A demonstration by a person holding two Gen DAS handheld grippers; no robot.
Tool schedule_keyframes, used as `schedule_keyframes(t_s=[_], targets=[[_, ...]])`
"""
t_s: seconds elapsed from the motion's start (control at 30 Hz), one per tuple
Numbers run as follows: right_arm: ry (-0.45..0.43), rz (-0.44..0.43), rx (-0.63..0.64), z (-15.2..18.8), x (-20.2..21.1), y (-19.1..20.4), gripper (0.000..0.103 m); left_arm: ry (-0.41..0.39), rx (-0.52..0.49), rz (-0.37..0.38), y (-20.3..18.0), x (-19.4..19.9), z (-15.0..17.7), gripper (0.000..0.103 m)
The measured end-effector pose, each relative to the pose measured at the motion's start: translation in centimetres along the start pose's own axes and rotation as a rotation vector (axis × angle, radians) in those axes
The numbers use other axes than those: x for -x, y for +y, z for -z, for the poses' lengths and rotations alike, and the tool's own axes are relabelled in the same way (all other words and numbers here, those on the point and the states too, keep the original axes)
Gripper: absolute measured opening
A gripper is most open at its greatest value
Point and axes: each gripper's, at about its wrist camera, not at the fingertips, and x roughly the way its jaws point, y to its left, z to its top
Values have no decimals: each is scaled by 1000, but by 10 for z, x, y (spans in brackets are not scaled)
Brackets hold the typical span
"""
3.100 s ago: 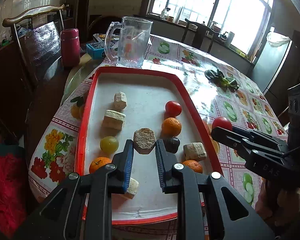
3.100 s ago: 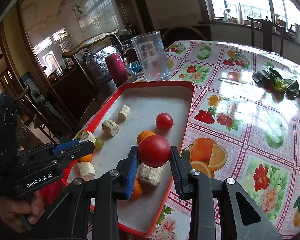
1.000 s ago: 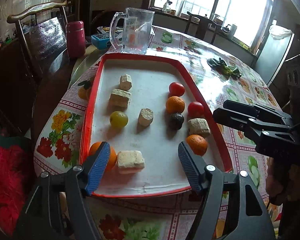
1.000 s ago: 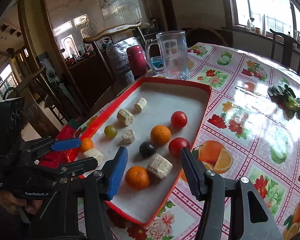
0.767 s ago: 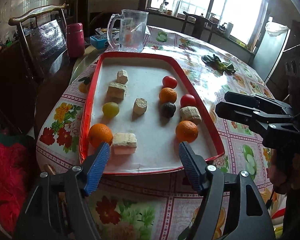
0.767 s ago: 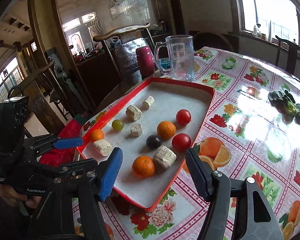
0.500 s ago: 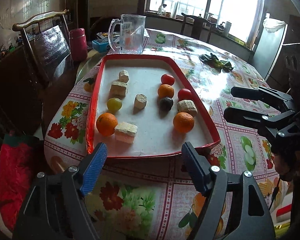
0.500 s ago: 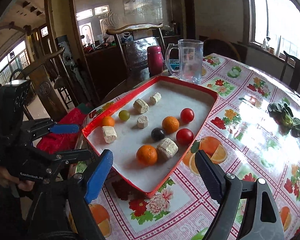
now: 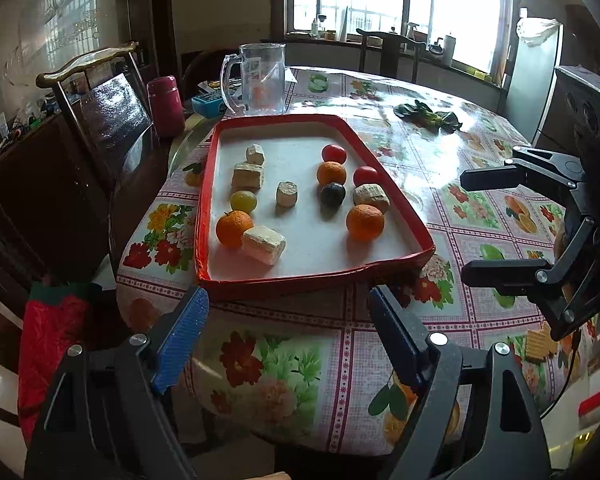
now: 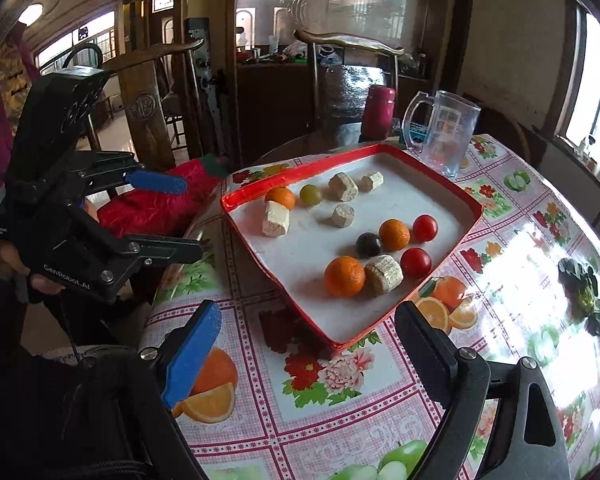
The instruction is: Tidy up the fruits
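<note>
A red tray (image 9: pixel 316 276) on the flowered table holds the fruit. On its right side lie two red tomatoes (image 9: pixel 334 153), two oranges (image 9: pixel 365 222) and a dark plum (image 9: pixel 332 195). On its left side are a third orange (image 9: pixel 234 228) and a green fruit (image 9: pixel 243 201), with several beige blocks (image 9: pixel 264 245) scattered among them. My left gripper (image 9: pixel 288 304) hovers off the tray's near rim, jaws opening with nothing between them. My right gripper (image 10: pixel 308 320) stands off the tray's (image 10: pixel 260 256) near corner, jaws also opening and empty.
A glass mug (image 9: pixel 260 80) and a red flask (image 9: pixel 165 106) stand beyond the tray's far end. Green leaves (image 9: pixel 426 114) lie far right. A wooden chair (image 9: pixel 100 112) and a red cushion (image 9: pixel 52 332) sit to the left of the table.
Both grippers have drawn back from the tray past the table's near edge, and their jaws have spread wider. The tomato and the beige block they held earlier now lie in the tray.
</note>
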Motion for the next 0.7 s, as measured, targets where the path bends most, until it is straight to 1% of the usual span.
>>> schedule_keyframes(t_s=[0.13,0.2,0.33,0.47,0.7], targets=[[2,-14,40,3,1,9,90,-15,-8,-39,-1,6,3,83],[1,-20,52,4,1,10,90,-21,-6,-41,0,8,3,83],[-4,-17,68,6,2,11,90,-26,-2,-31,0,11,5,83],[-14,7,82,10,4,11,90,-31,-14,-23,-3,13,6,83],[-15,15,87,12,8,8,90,-41,-38,19,-12,15,5,83]])
